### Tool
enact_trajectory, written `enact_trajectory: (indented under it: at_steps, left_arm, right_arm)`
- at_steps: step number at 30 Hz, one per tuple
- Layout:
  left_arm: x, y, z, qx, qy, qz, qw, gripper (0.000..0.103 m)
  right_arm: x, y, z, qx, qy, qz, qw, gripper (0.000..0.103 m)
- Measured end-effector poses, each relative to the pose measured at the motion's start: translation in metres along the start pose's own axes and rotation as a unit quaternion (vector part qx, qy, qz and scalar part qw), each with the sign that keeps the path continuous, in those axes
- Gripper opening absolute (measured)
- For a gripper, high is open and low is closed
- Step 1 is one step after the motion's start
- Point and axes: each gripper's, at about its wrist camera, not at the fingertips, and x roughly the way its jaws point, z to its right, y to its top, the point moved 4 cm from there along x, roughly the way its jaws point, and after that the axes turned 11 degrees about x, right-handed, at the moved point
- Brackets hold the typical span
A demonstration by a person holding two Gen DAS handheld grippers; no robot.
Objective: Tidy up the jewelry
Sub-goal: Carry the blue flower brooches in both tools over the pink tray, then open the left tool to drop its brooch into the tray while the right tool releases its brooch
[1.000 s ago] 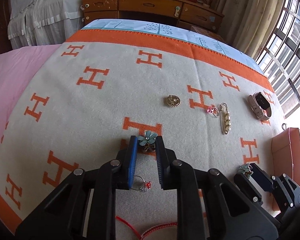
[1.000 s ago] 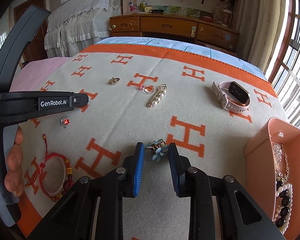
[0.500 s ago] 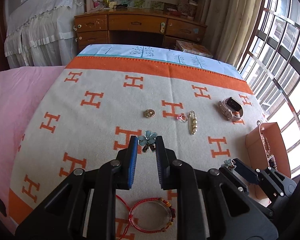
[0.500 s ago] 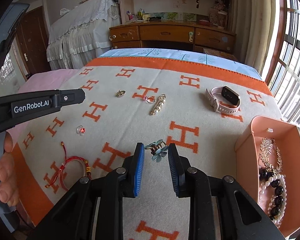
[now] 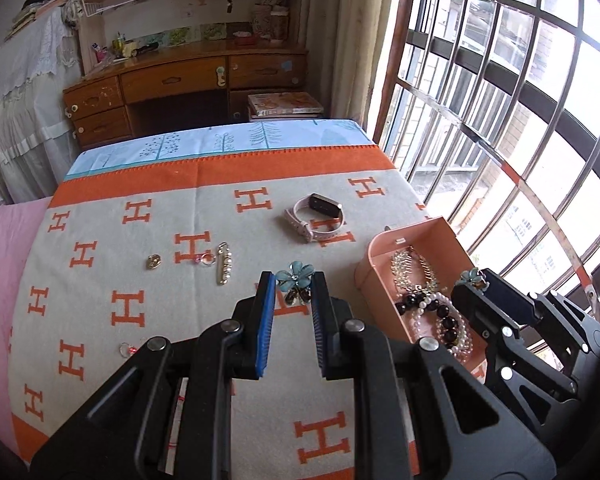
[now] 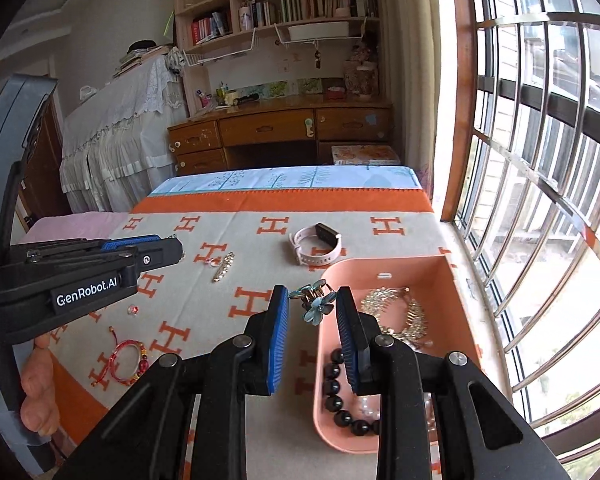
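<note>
My left gripper (image 5: 293,285) is shut on a blue flower earring (image 5: 295,276), held above the orange-and-grey blanket (image 5: 148,360) just left of the pink tray (image 5: 370,252). My right gripper (image 6: 313,300) is shut on a matching blue flower earring (image 6: 318,307) over the near-left rim of the same pink tray (image 6: 320,392). The tray holds a gold necklace (image 6: 396,312) and a black bead bracelet (image 6: 336,396). In the left wrist view the right gripper (image 5: 470,280) hangs over the tray with its earring.
On the blanket lie a pink watch (image 5: 316,216), a pearl pin (image 5: 224,266), a pink ring (image 5: 206,258), a gold brooch (image 5: 154,261), a red-stone ring (image 6: 133,310) and a red cord bracelet (image 6: 126,362). A barred window (image 5: 500,120) stands right, a wooden desk (image 5: 188,84) behind.
Both grippers have risen and swung right with their earrings, from low over the blanket's middle to the pink tray. The right one now hangs over the tray's rim.
</note>
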Motion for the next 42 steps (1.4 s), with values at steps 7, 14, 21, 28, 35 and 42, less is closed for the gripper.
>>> enact_trajectory:
  at_steps: [7,14,21,28,35,42]
  left_arm:
    - [0.033,0.023,0.072,0.043,-0.044,-0.001,0.9981,0.015]
    - [0.089,0.019,0.112,0.073,-0.058,-0.042,0.9948,0.015]
    - [0.115,0.006,0.120,0.088,-0.054,-0.068,0.9923,0.016]
    - [0.108,0.004,0.130,0.123,-0.045,-0.060,0.9895,0.021]
    - [0.097,0.004,0.126,0.120,-0.044,-0.059,0.9901,0.029]
    - [0.094,0.000,0.121,0.116,-0.048,-0.075,0.9893,0.031]
  right_arm:
    - [-0.009,-0.004,0.070,0.040,-0.049,0.000,0.998,0.024]
    - [0.013,-0.023,0.111,0.049,-0.070,-0.034,0.996,0.024]
    - [0.037,-0.037,0.124,0.037,-0.071,-0.053,0.995,0.024]
    - [0.044,-0.042,0.103,-0.002,-0.079,-0.032,0.996,0.035]
    - [0.035,-0.038,0.100,0.005,-0.073,-0.024,0.997,0.036]
    - [0.030,-0.038,0.094,0.005,-0.073,-0.022,0.997,0.036]
